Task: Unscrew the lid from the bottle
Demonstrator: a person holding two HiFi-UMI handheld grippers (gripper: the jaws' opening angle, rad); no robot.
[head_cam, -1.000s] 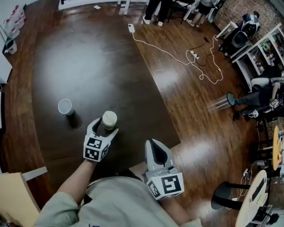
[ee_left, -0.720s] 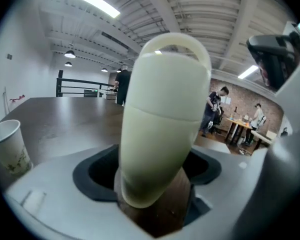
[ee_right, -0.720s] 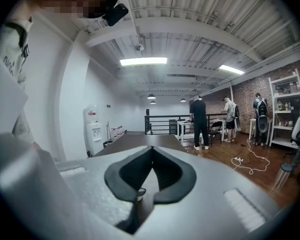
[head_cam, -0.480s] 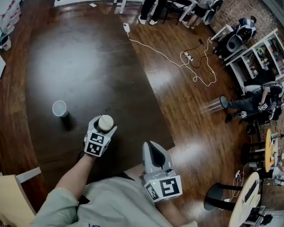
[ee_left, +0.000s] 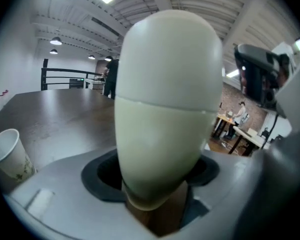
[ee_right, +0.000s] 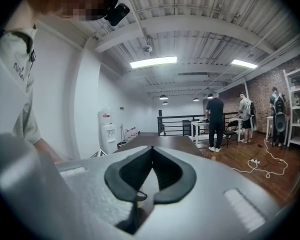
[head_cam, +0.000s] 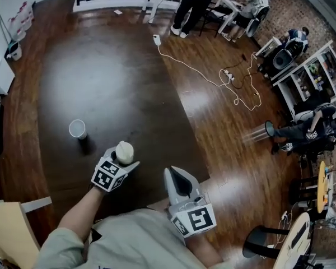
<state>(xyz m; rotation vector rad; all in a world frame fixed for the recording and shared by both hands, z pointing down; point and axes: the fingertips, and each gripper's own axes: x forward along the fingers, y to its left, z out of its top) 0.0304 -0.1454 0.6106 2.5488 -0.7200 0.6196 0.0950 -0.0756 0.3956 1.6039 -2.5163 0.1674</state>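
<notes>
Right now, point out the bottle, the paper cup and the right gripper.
bottle (ee_left: 160,149): left gripper view, pale body below the seam.
paper cup (head_cam: 77,129): head view, its open top.
right gripper (ee_right: 151,156): right gripper view, where the shut jaws meet.

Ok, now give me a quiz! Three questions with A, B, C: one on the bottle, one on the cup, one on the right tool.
1. The bottle is:
A red
B blue
C cream

2. The cup stands:
A on the table
B on the floor
C on the bottle

3. The right tool is:
A holding the cup
B shut and empty
C wide open

Answers:
1 C, it looks pale cream up close in the left gripper view.
2 A, it stands on the dark table, left of the bottle in the head view.
3 B, its dark pads meet with nothing between them.
</notes>
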